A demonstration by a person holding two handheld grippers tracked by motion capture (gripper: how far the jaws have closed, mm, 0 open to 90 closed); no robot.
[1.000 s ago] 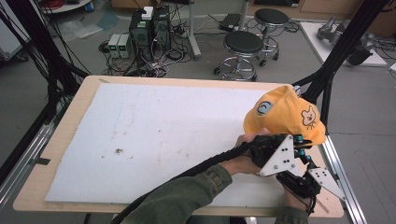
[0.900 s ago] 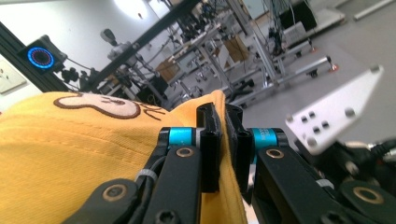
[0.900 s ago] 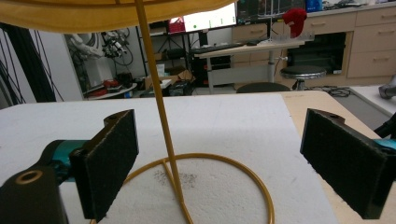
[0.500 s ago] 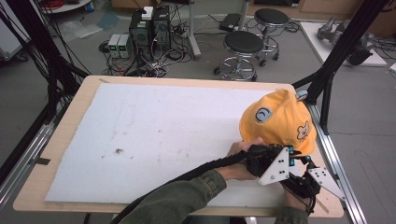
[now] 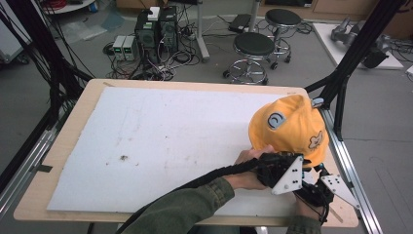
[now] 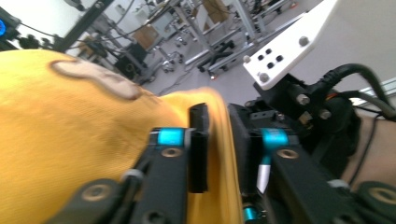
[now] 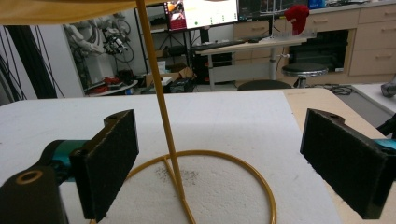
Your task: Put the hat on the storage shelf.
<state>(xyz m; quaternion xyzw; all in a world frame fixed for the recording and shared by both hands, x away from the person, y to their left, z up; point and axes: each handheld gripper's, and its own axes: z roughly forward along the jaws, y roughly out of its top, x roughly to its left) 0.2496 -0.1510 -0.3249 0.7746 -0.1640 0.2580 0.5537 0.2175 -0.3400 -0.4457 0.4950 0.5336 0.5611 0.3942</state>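
The yellow cap is sitting on top of a thin gold wire stand at about 4 o'clock on the tabletop, near the right edge of the white foam sheet. The left tool is reaching in at the cap's near rim; its jaws have just been opening a little, and the brim fabric is lying in the gap between the pads (loosely, not visibly pinched), which reads as letting go once the cap is hanging on the stand. The right tool is waiting at 5 o'clock, low, with its jaws spread wide on either side of the stand's upright rod and ring base, touching neither; likely it is placed there to steady the stand if it tips. Beyond 12 o'clock two stools and a cluster of electronics boxes are standing on the floor, well apart from the work. A black frame post is rising just beside the cap at 2 o'clock, limiting room on that side.
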